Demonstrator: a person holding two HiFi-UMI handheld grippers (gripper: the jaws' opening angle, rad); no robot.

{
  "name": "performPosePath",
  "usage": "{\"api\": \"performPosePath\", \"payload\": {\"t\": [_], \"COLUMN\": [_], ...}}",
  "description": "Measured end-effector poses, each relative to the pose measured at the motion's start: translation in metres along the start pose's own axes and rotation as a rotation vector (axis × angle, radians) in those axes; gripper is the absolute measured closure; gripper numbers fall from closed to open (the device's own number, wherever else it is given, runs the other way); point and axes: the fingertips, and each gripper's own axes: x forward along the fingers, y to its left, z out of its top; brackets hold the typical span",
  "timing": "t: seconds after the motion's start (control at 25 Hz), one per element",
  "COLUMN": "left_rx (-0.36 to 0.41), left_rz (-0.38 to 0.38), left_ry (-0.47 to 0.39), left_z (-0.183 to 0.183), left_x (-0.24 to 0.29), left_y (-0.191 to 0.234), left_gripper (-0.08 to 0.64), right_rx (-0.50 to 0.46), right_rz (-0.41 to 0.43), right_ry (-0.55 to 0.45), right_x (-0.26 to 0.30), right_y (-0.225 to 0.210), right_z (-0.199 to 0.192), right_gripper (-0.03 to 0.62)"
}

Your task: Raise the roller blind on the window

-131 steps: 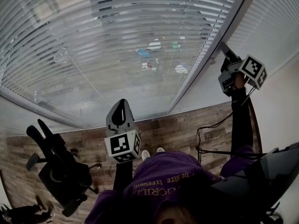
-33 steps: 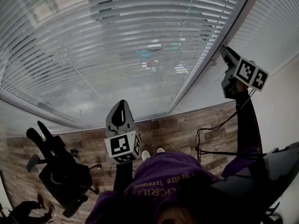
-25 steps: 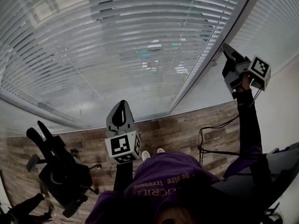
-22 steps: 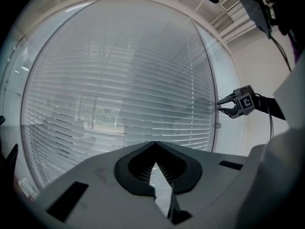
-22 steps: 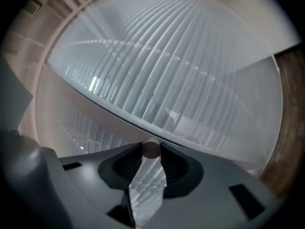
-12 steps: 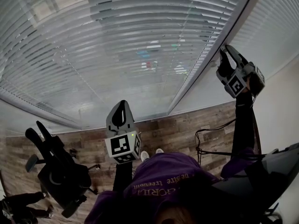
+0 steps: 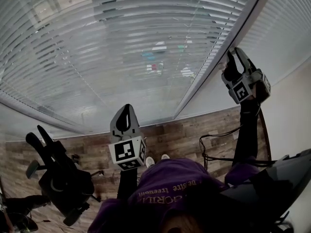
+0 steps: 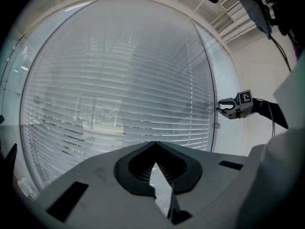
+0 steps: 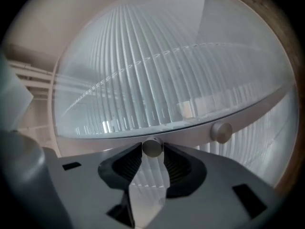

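The left gripper (image 7: 127, 108) is pointing level near 6 o'clock, its jaws pressing together with nothing between them. The right arm (image 7: 248, 135) is stretching up toward 2 o'clock, and the right gripper (image 7: 236, 55) is clamping a round knob (image 9: 152, 147).

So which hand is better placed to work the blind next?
Probably the right. The right gripper is up at the window frame, its jaws closed round a small round knob there. The left gripper hangs in mid-air with jaws shut on nothing, not touching the blind.
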Motion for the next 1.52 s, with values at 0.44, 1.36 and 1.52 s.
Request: {"api": "performPosePath", "payload": {"t": [0.44, 1.36, 1.52], "left_rx": [0.003, 0.003, 0.0], "left_rz": [0.008, 0.008, 0.003], "left_ry": [0.002, 0.006, 0.009], "left_z": [-0.001, -0.003, -0.004], "left_x": [0.003, 0.003, 0.003], "left_y": [-0.001, -0.003, -0.005], "left_gripper": [0.56, 0.56, 0.56], "right_rx": [-1.549, -2.089, -1.595], "right_rz": [-0.36, -0.572, -0.502], "right_ry": [0.111, 0.241, 0.206], "right_x": [-0.004, 0.012, 0.012], "right_y": [0.016, 0.003, 0.005], "right_z": [0.001, -0.01, -0.005], "right_gripper": [0.451, 0.469, 0.469]}}
